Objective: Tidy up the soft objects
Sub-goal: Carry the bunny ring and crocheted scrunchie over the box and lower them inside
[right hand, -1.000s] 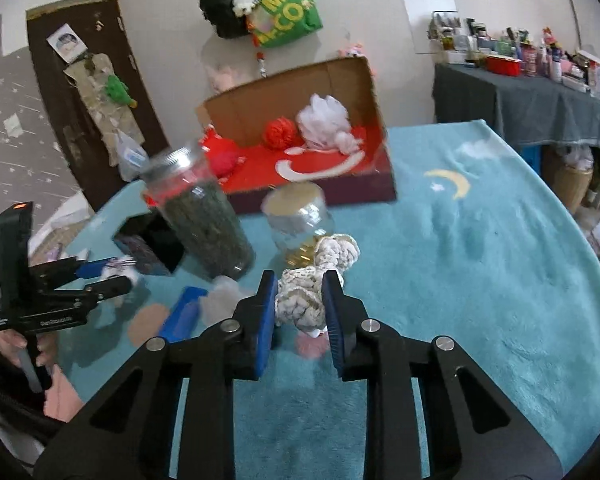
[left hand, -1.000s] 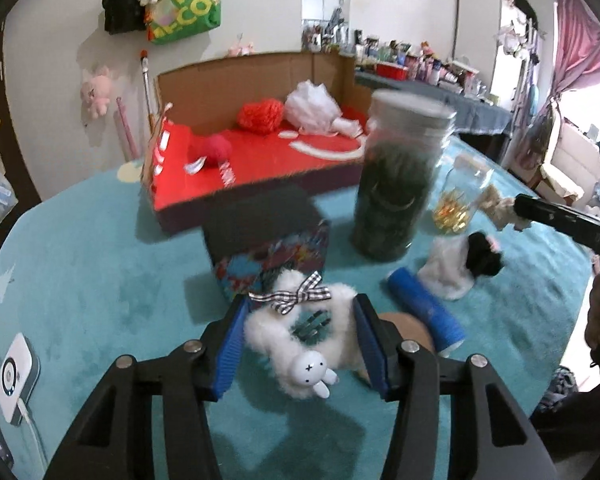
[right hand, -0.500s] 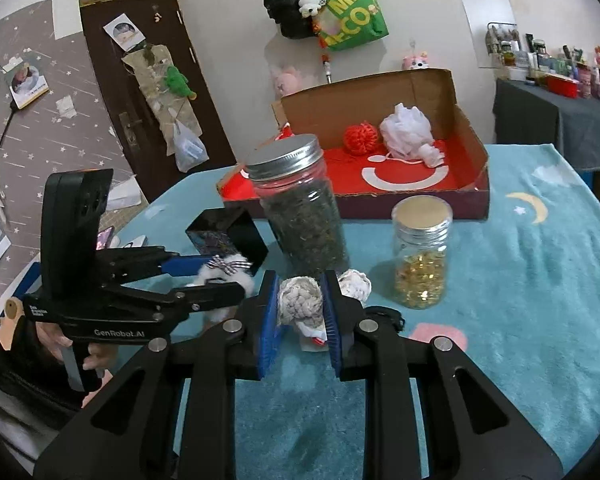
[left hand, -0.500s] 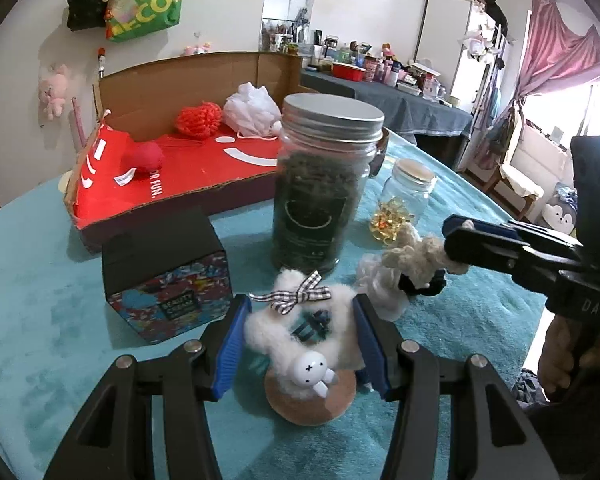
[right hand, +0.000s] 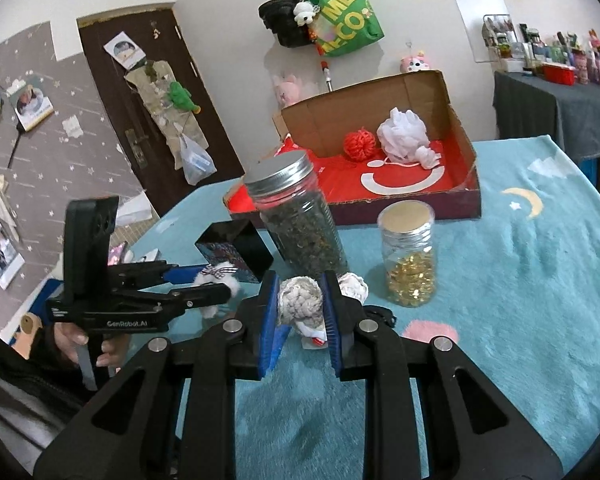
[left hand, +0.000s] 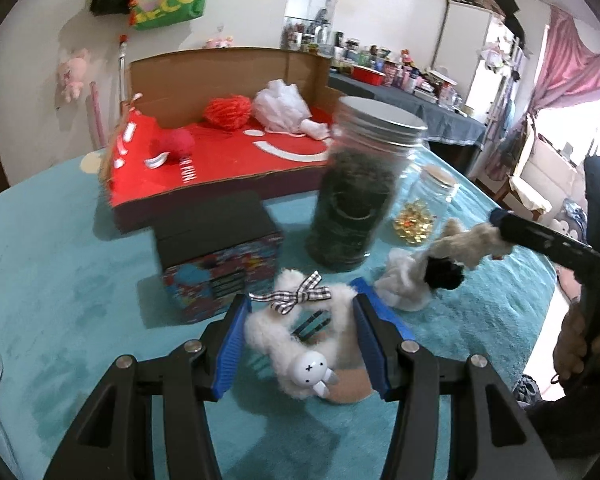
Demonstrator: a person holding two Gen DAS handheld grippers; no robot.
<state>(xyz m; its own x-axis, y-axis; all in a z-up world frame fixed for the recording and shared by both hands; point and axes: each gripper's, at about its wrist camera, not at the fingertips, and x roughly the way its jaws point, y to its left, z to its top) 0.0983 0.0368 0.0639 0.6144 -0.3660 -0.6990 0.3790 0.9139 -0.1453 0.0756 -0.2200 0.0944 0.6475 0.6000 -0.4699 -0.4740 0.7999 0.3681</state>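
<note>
White plush toy (left hand: 296,332) (black-and-white checked bow), red-lined cardboard box (left hand: 220,156), teal tablecloth (right hand: 520,300), blue-padded fingers (left hand: 230,354).

Fluffy plush toy (left hand: 296,332), knotted rope toy (right hand: 300,304), fuzzy teal cloth (right hand: 520,300)

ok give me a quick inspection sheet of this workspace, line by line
Surface: round table under a teal plush cloth with moon and cloud prints.
Job's things: fluffy white clip with checked bow and bunny charm; knotted rope toy; open cardboard box already holding a red yarn ball and white mesh pouf.
Clutter: tall jar of dark contents, small jar of gold pieces, black patterned box.
Grippers: left gripper shut on the clip; right gripper shut on the rope toy.
Cables: nothing seen.
Surroundings: green tote on wall, brown door, cluttered side table.
</note>
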